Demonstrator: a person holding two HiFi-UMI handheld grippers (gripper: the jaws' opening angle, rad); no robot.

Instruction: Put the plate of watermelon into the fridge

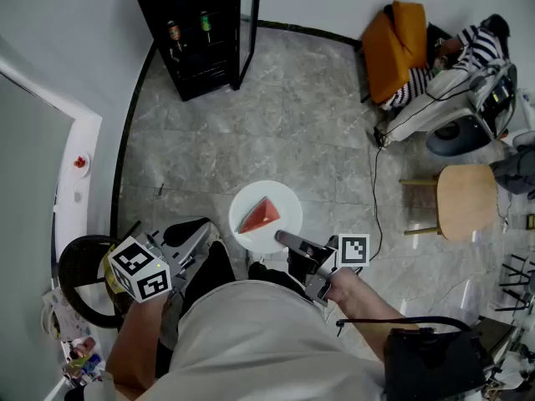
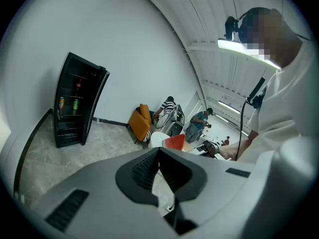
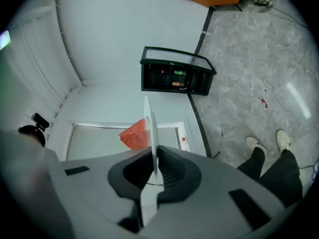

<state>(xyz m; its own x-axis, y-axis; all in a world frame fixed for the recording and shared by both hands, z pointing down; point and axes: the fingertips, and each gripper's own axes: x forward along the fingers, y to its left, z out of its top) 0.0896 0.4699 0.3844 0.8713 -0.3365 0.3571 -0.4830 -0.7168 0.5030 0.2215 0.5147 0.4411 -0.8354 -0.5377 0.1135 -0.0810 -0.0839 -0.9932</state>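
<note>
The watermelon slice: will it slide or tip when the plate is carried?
Probably it slides easily: the watermelon slice lies loose on the smooth white plate. The plate looks stiff, but the right claw pinches only its rim, so it may tilt.

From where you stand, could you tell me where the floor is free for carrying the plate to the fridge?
The bare stone floor between the plate and the fridge is free. It is crowded on the right: a cable, a wooden stool and an orange chair.
</note>
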